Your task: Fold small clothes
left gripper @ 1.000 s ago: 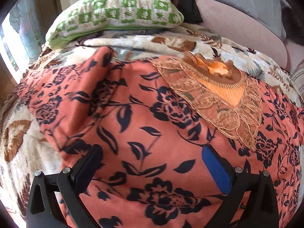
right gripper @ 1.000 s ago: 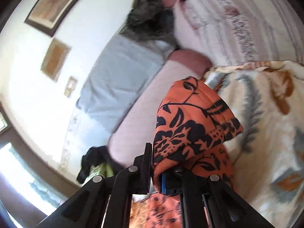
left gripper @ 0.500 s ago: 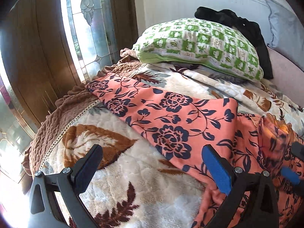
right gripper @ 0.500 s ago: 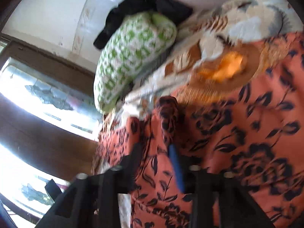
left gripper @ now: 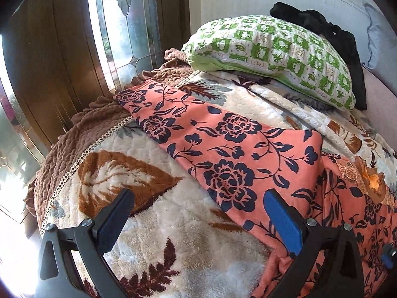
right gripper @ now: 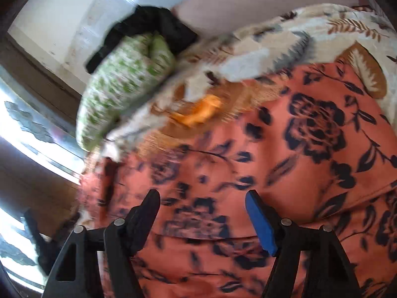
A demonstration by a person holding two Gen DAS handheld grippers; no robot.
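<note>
An orange garment with dark blue flowers (left gripper: pixel 223 154) lies spread on the bed blanket, one sleeve stretched toward the far left. Its embroidered neckline (left gripper: pixel 367 176) shows at the right. My left gripper (left gripper: pixel 198 213) is open and empty, low over the blanket at the sleeve's near edge. In the right wrist view the garment (right gripper: pixel 285 173) fills the frame, blurred. My right gripper (right gripper: pixel 202 211) is open and empty just above the folded cloth.
A cream and brown leaf-patterned blanket (left gripper: pixel 139 198) covers the bed. A green checked pillow (left gripper: pixel 278 54) with black clothing (left gripper: pixel 335 32) behind it lies at the back. A wooden door and stained-glass window (left gripper: pixel 119 24) stand at the left, past the bed edge.
My right gripper carried a pinched fold of the garment across, laid it down and opened. My left gripper swung left from the garment's body to the sleeve and blanket.
</note>
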